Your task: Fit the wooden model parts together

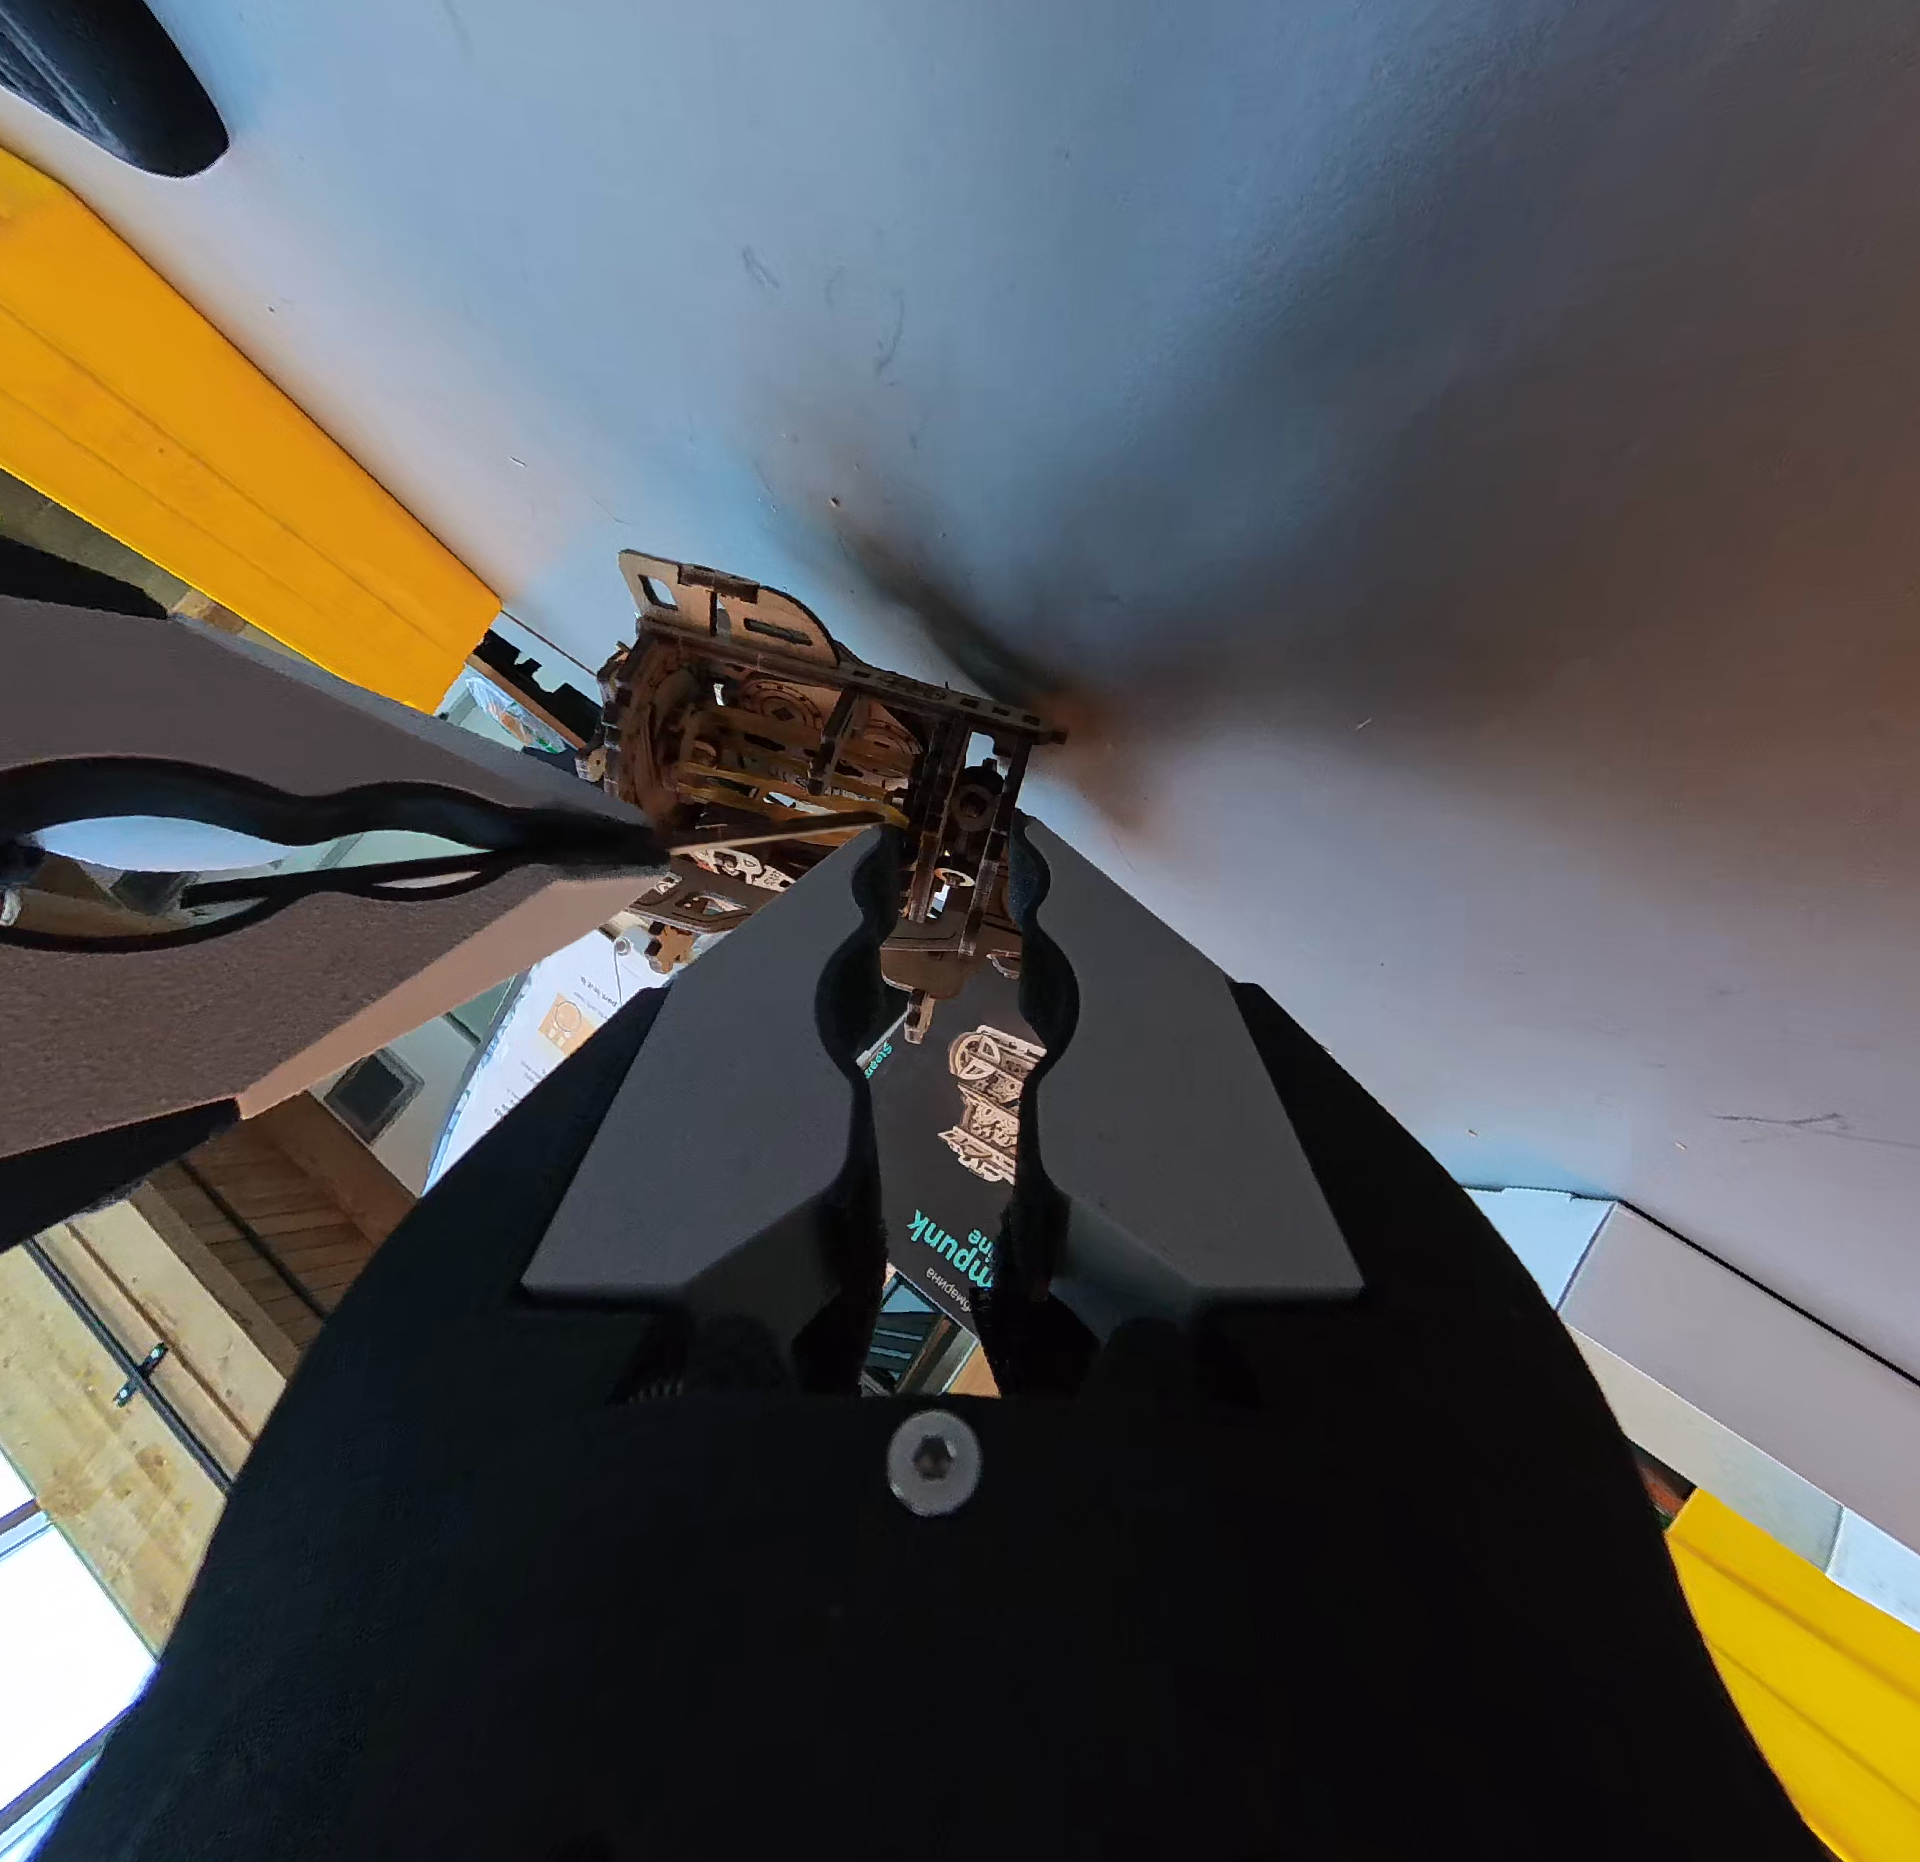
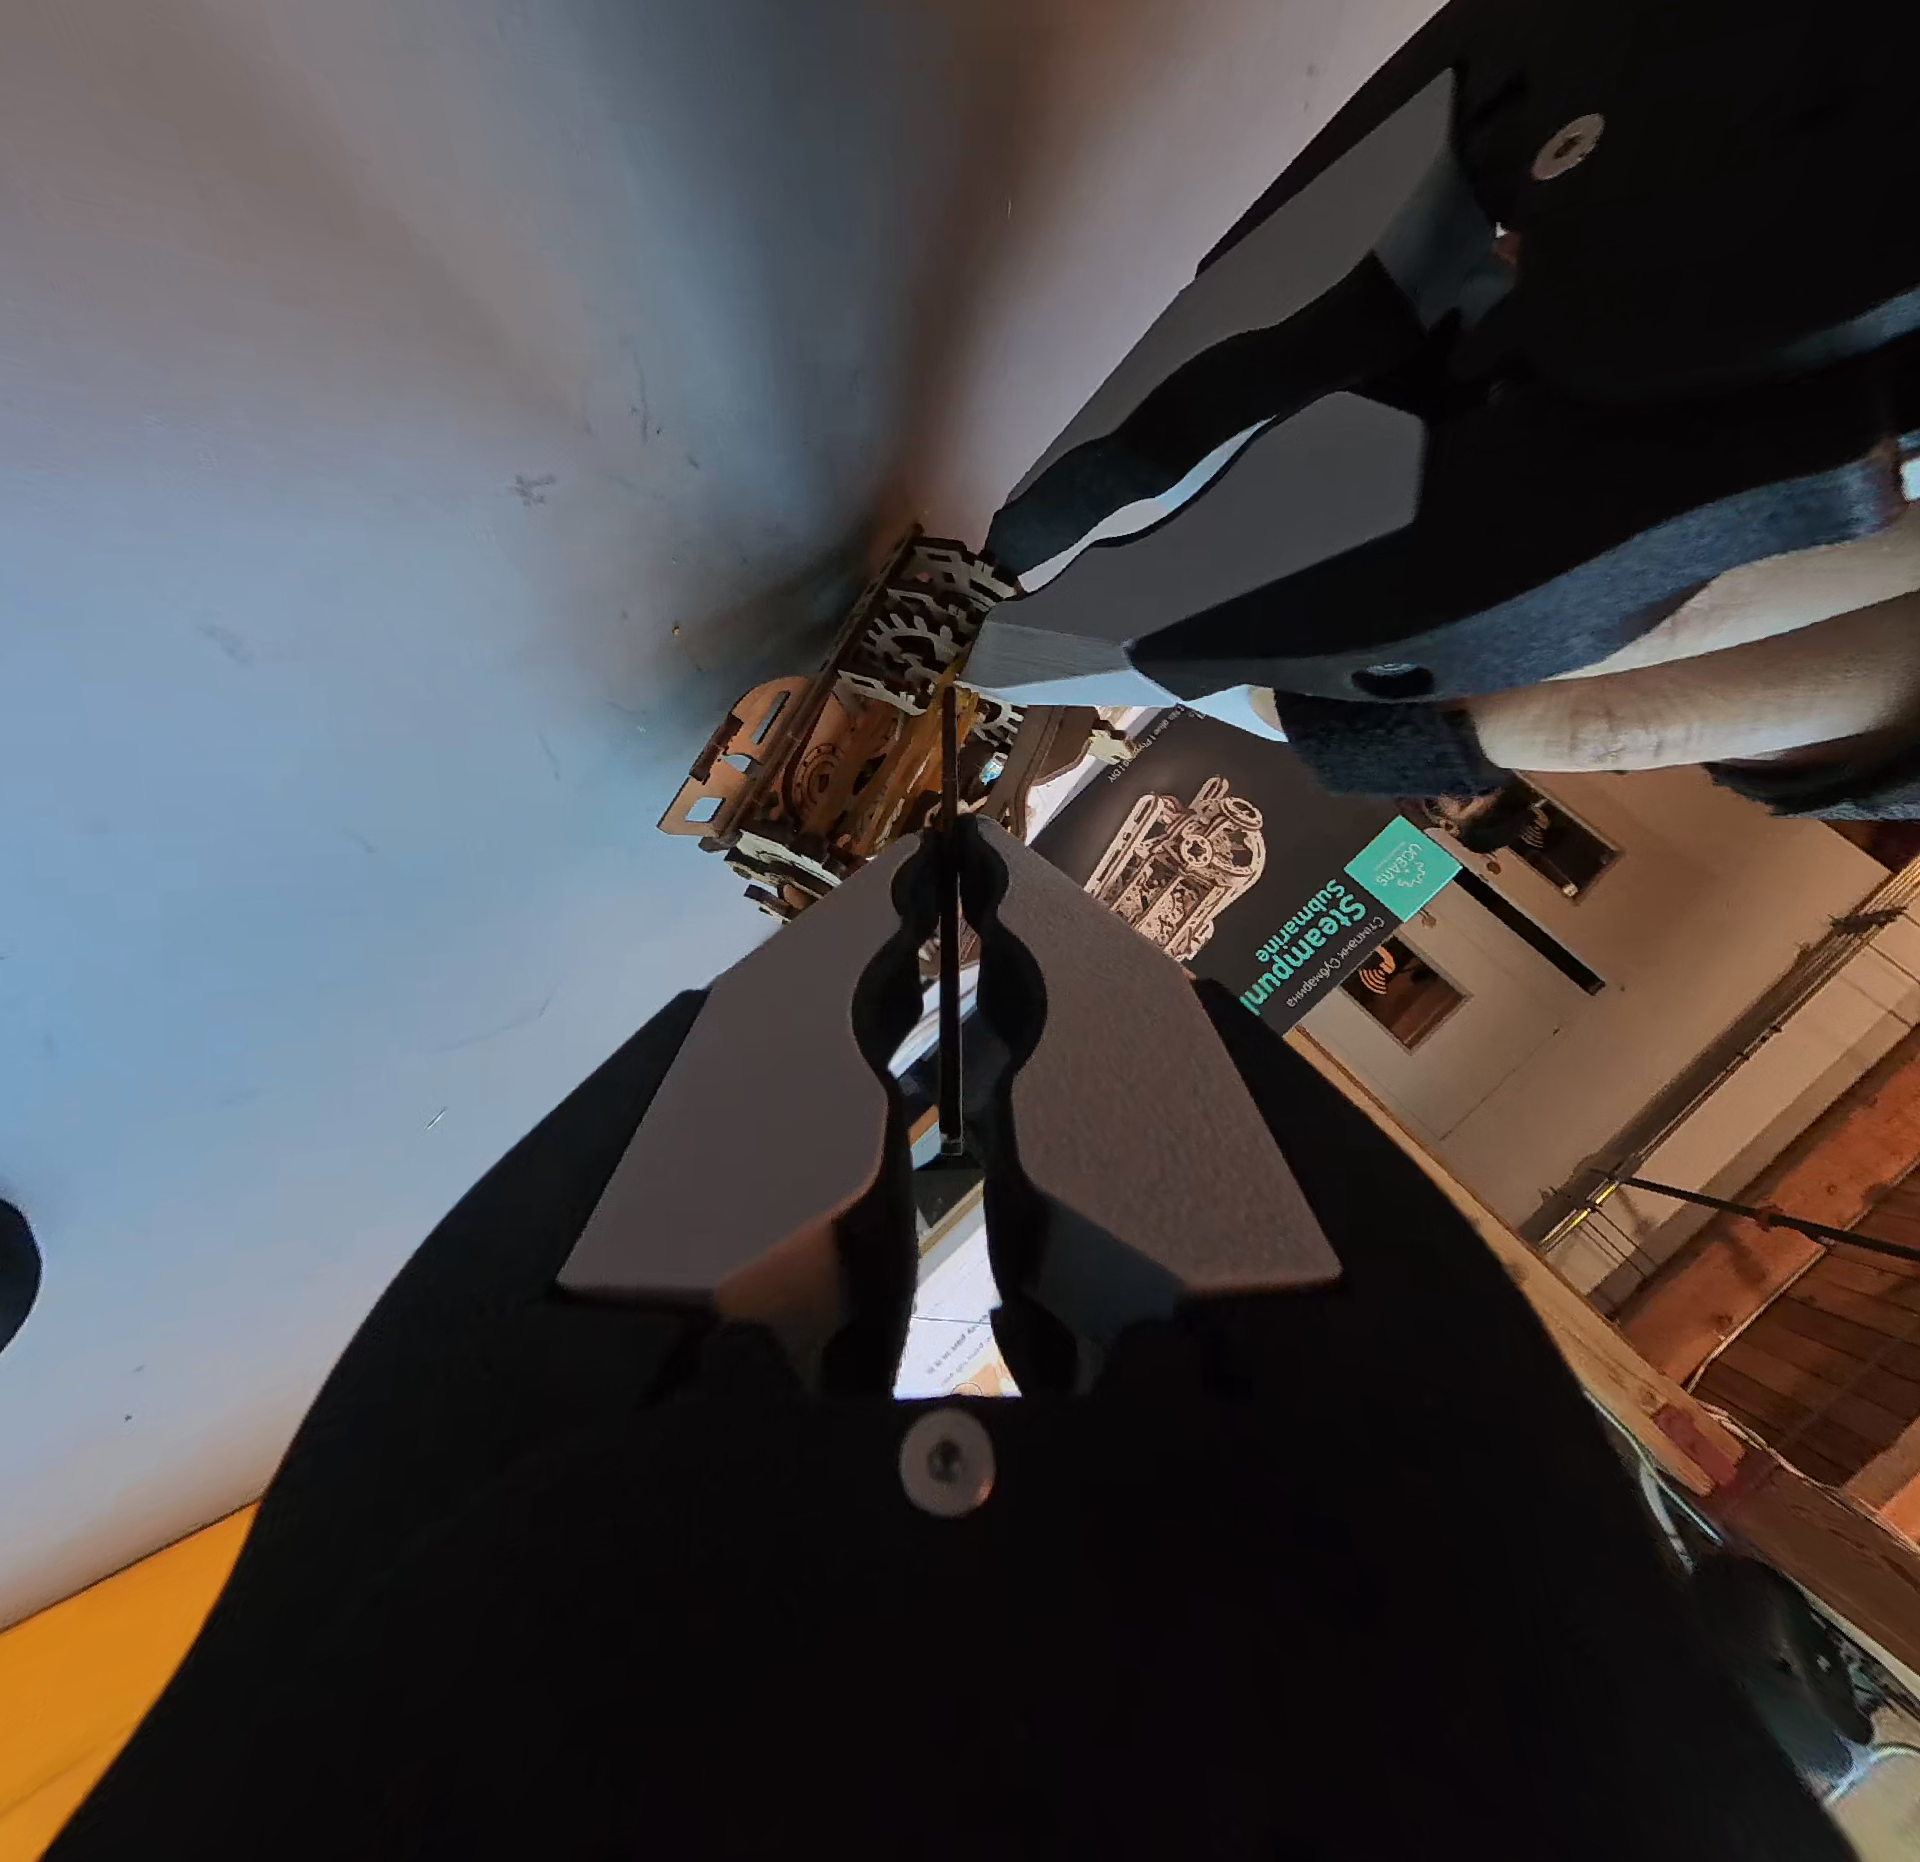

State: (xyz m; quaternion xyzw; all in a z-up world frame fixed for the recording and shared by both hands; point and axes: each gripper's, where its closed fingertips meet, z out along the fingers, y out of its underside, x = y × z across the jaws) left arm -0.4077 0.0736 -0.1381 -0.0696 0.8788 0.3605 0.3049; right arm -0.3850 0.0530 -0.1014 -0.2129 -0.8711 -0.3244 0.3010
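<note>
Pale grey-white desk across most of both views, with faint scuffs and a dark smudge near the middle. Yellow panels along its edge — one more at the lower right of the left wrist view. Wooden plank surfaces and a light wall beyond the desk edge. Bright window at the lower left, cold bluish daylight on one side of the desk — warmer, brownish tone on the other. Dark poster with a pale drawing, standing near the desk edge.
</note>
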